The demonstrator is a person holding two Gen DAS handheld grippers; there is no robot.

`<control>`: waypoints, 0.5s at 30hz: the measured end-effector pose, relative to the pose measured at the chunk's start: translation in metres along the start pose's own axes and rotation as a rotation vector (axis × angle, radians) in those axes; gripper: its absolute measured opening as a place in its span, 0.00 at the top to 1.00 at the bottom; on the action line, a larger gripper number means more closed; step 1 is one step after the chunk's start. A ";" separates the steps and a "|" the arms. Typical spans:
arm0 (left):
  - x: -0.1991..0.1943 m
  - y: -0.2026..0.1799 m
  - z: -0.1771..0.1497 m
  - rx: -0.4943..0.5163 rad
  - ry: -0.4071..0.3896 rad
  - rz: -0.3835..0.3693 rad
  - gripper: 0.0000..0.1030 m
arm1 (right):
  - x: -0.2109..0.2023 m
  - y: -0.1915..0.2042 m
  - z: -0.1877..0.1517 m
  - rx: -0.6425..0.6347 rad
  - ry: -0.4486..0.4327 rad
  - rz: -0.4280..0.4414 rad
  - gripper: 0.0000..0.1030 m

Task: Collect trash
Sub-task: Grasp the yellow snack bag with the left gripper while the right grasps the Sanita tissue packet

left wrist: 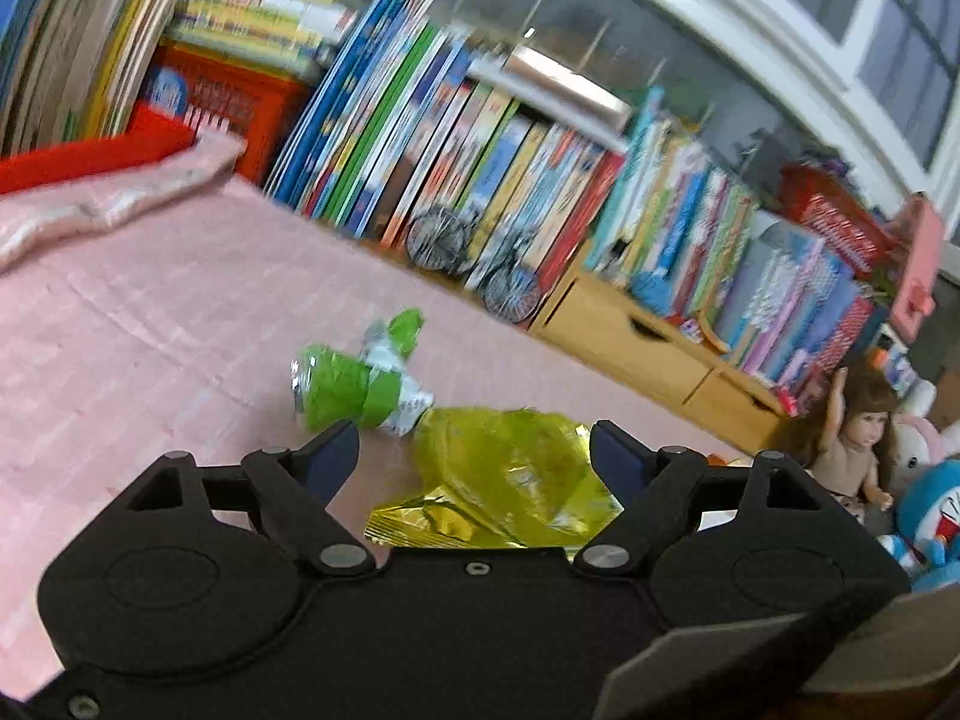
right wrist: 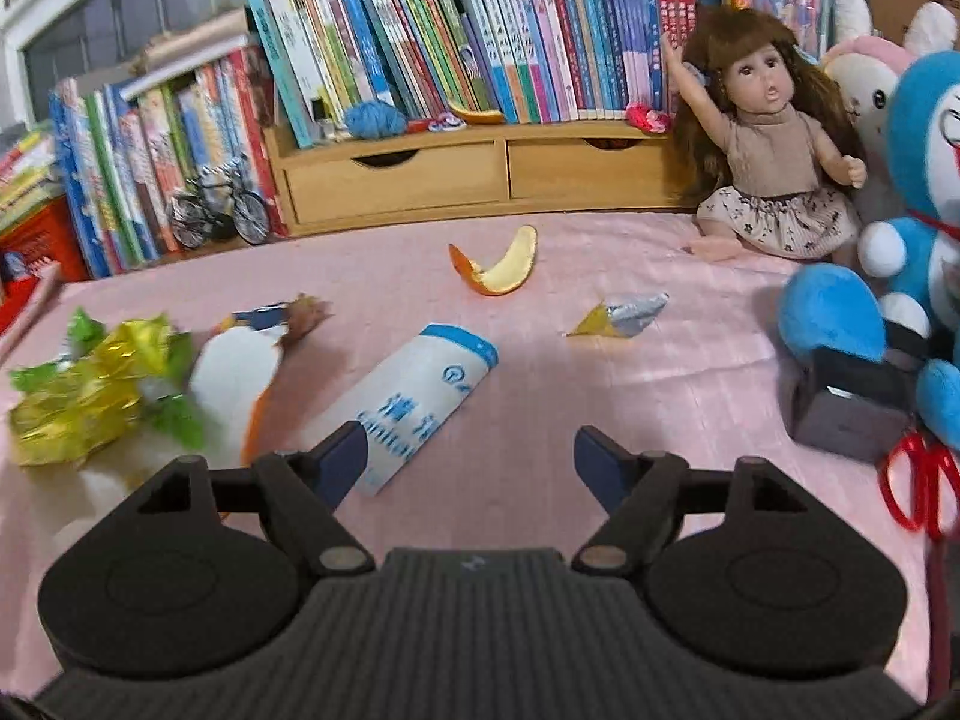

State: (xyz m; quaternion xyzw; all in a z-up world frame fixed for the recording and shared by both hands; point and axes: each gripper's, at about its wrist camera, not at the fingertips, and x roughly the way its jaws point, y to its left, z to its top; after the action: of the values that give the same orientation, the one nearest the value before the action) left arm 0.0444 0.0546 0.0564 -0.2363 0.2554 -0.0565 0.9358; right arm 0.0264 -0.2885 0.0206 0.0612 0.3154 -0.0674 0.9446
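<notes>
Hovering with its jaws spread wide, the left gripper has nothing pinched; the yellow foil wrapper lies on the pink cloth between and just beyond its fingertips, untouched as far as I can tell. Just past it sits a crumpled green wrapper, touching or nearly touching the yellow one. The view is tilted and smeared, so I judge the hand is rolled to one side and pointing gently downward.

The right gripper is likewise splayed and empty, angled down at the cloth. A white and blue packet lies just ahead of its left fingertip. To that side is a white and orange scrap, then the yellow and green wrappers near the left edge of the cloth. Farther off, toward the back edge by the wooden drawer unit, lie an orange peel and a small silver and yellow wrapper.

By my reckoning the collecting is barely begun: every piece still lies on the cloth, nothing is held, and I see no bin.
</notes>
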 end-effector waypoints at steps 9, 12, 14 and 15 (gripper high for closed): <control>0.039 0.003 -0.009 -0.031 0.059 0.036 0.18 | 0.033 0.022 0.011 -0.045 0.031 0.015 0.14; 0.047 0.001 -0.012 -0.037 0.091 0.016 0.19 | 0.039 0.025 0.013 -0.031 0.036 0.040 0.13; 0.052 0.000 -0.015 -0.033 0.116 -0.007 0.19 | 0.043 0.029 0.013 -0.036 0.044 0.046 0.13; 0.053 -0.001 -0.017 -0.025 0.123 -0.010 0.20 | 0.045 0.031 0.013 -0.043 0.047 0.046 0.13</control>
State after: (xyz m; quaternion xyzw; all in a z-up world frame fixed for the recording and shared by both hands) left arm 0.0822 0.0345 0.0202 -0.2455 0.3121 -0.0725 0.9149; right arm 0.0748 -0.2639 0.0062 0.0498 0.3373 -0.0375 0.9393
